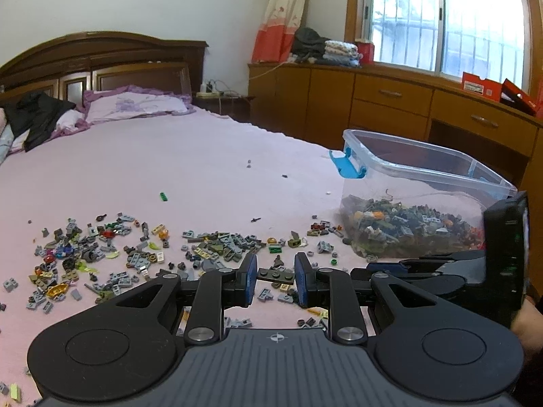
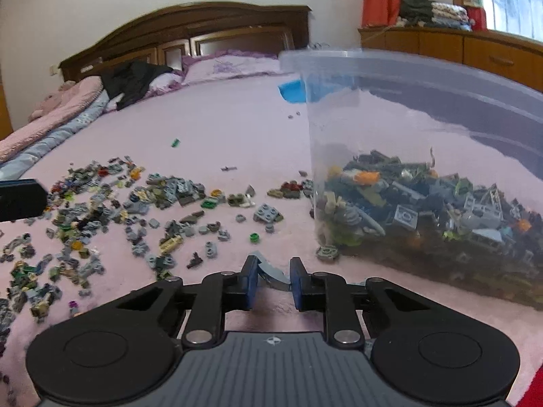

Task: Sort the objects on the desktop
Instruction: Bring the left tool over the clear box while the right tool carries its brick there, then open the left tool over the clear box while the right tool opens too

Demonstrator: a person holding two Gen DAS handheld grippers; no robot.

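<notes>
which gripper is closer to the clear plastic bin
Right. The right gripper, holding a grey curved piece, sits just beside the clear plastic bin. The left gripper, gripping a dark plate, is farther off.

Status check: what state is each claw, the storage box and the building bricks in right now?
Left claw: shut on a dark studded plate.
Right claw: shut on a grey curved piece.
Clear box: lid off, partly filled with bricks.
Loose bricks: scattered on the pink bedspread.
</notes>
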